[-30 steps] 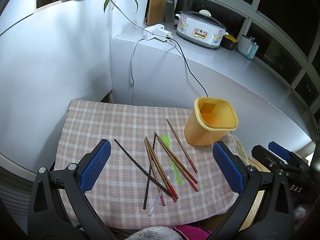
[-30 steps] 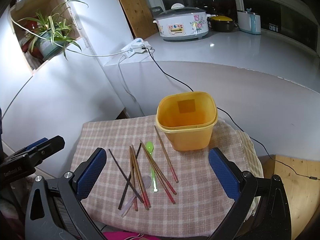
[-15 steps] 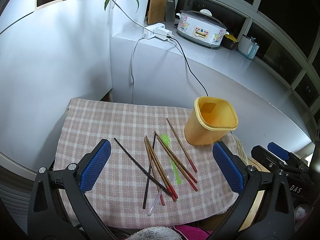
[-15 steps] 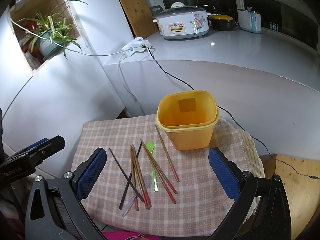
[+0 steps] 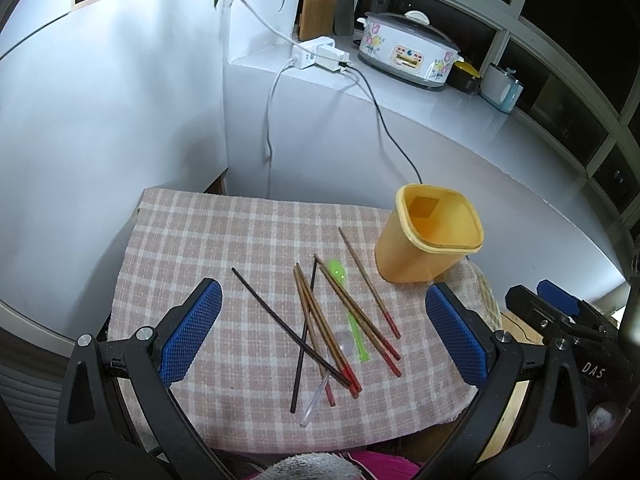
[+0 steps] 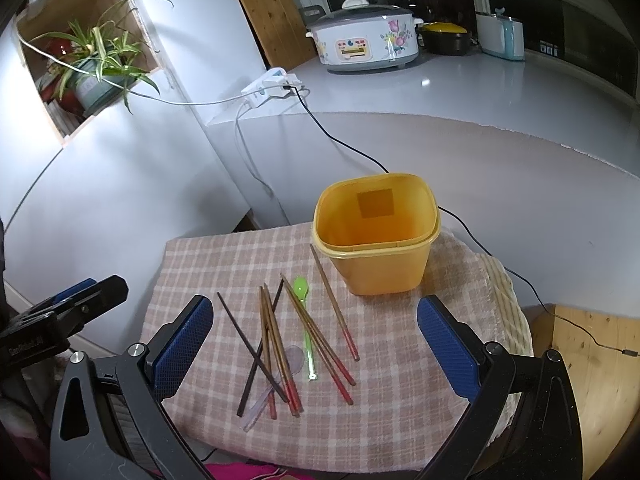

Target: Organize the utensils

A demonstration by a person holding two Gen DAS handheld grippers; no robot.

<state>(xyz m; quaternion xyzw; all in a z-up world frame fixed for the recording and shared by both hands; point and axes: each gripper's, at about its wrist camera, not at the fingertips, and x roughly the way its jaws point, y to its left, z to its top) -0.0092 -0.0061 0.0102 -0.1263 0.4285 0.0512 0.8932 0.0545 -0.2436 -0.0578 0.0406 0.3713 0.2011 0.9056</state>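
A yellow tub (image 6: 374,240) was seen standing upright on the checked cloth (image 6: 208,264), at its far right part. Nothing could be seen inside the tub. The chopsticks (image 6: 276,344) were left in a loose, crossed heap on the cloth, just beside the tub, with a green spoon (image 6: 305,320) and a clear spoon (image 6: 280,376) mixed in. The left gripper (image 5: 320,332) and the right gripper (image 6: 316,344) were both held above the near edge of the cloth, jaws spread wide, with nothing between them. A potted plant (image 6: 96,68) on a shelf was shown whole only in the right wrist view. A rice cooker (image 5: 404,54) on the counter was shown in both views.
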